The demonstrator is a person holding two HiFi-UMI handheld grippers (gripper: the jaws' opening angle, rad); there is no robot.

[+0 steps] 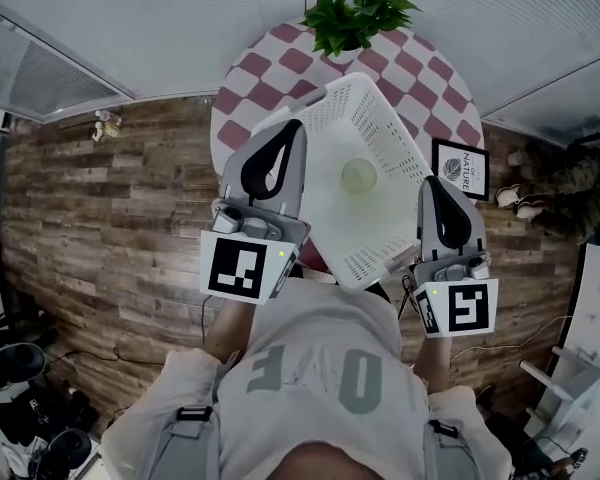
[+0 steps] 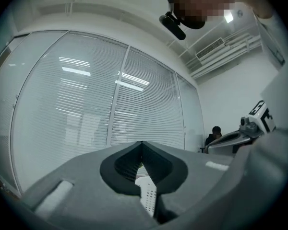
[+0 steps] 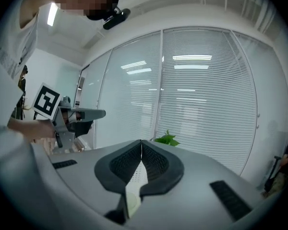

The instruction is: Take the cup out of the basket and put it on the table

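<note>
I see the cup (image 1: pixel 358 176) from above as a small, pale, greenish-clear round shape. It lies inside the white perforated basket (image 1: pixel 380 133), near the middle of its bottom. The basket is tilted and sits between my two tools. The left gripper (image 1: pixel 296 128) has its fingers pressed together on the basket's left wall, and in its own view a strip of the holed white plastic sits in the pinch. The right gripper (image 1: pixel 438 190) pinches the right wall the same way, pads closed on the plastic.

Beyond the basket is a round table (image 1: pixel 280 68) under a red-and-white checked cloth (image 1: pixel 435 83), with a leafy potted plant (image 1: pixel 360 13) at its far side. A framed sign (image 1: pixel 460 168) shows just right of the basket. The floor (image 1: pixel 110 198) is rough wooden planks, and slatted blinds (image 3: pixel 206 95) cover the glass walls all round.

The basket hides most of the near half of the table, so I can't tell whether it touches the cloth or hangs above it. I also can't tell whether the cup stands upright or lies on its side. What the sign stands on is hidden
</note>
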